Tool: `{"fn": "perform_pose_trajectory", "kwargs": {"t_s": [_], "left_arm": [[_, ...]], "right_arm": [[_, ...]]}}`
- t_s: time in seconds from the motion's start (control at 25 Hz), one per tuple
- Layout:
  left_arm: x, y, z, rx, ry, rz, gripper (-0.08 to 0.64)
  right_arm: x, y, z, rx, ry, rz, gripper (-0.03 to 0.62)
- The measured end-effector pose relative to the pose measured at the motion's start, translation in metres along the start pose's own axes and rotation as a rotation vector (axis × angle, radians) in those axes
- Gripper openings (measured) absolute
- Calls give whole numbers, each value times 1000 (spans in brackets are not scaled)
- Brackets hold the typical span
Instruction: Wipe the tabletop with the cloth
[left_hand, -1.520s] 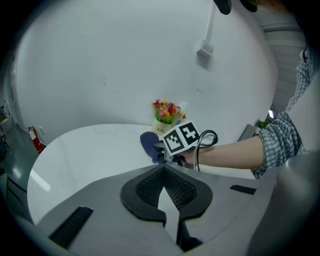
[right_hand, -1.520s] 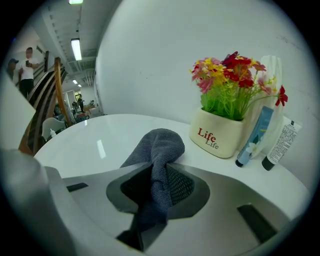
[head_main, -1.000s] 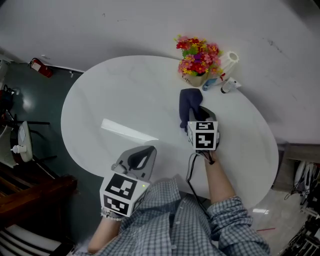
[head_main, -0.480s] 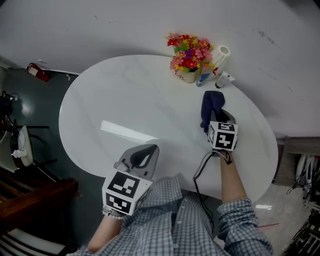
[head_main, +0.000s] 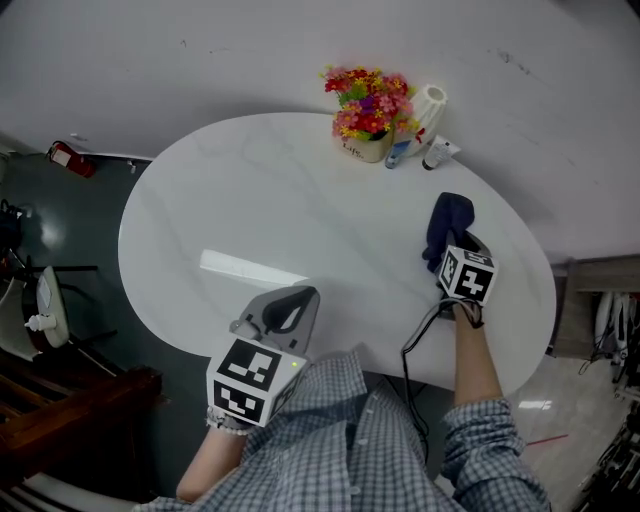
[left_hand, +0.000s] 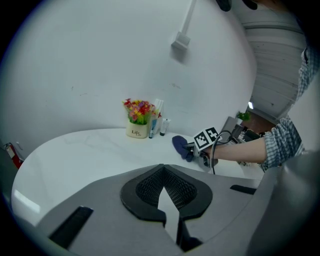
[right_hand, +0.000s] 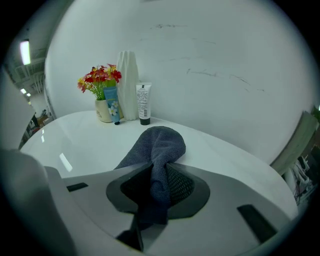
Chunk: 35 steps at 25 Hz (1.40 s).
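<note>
Right tongs (head_main: 452, 252) clamped on the dark blue towelling cloth (head_main: 447, 218), dragging it flat across the white oval worktop (head_main: 280, 200) to wipe, while left tongs (head_main: 287, 300), closed and empty, sit clear.

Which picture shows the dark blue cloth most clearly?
The right gripper view: the dark blue cloth fills the foreground, pinched between the jaws. The head view shows it small from above; the left gripper view, tiny and distant.

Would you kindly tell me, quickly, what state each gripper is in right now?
Left gripper: shut, with nothing between its jaws.
Right gripper: shut on the dark blue cloth.
</note>
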<state>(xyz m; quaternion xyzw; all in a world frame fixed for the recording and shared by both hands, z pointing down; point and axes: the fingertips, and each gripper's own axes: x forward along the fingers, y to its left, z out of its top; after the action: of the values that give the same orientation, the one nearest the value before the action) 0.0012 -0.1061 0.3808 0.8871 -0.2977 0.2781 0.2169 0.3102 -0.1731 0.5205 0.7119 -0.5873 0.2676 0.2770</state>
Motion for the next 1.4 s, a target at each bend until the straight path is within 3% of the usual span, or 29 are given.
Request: {"fn": "perform_pose_trajectory", "kwargs": {"t_s": [0.36,0.84,1.4], "left_arm": [[-6,-9,3,55,-9,-56,2],[-13,-12,11,138,-12,-110,2],[-16,-11,22,174,-12,-110,2]], "right_arm": [[-56,-10,-4,117,-80,9,75],[-149,47,13,96,-231,76,75],[-226,115,38,16,-354,181,75]]}}
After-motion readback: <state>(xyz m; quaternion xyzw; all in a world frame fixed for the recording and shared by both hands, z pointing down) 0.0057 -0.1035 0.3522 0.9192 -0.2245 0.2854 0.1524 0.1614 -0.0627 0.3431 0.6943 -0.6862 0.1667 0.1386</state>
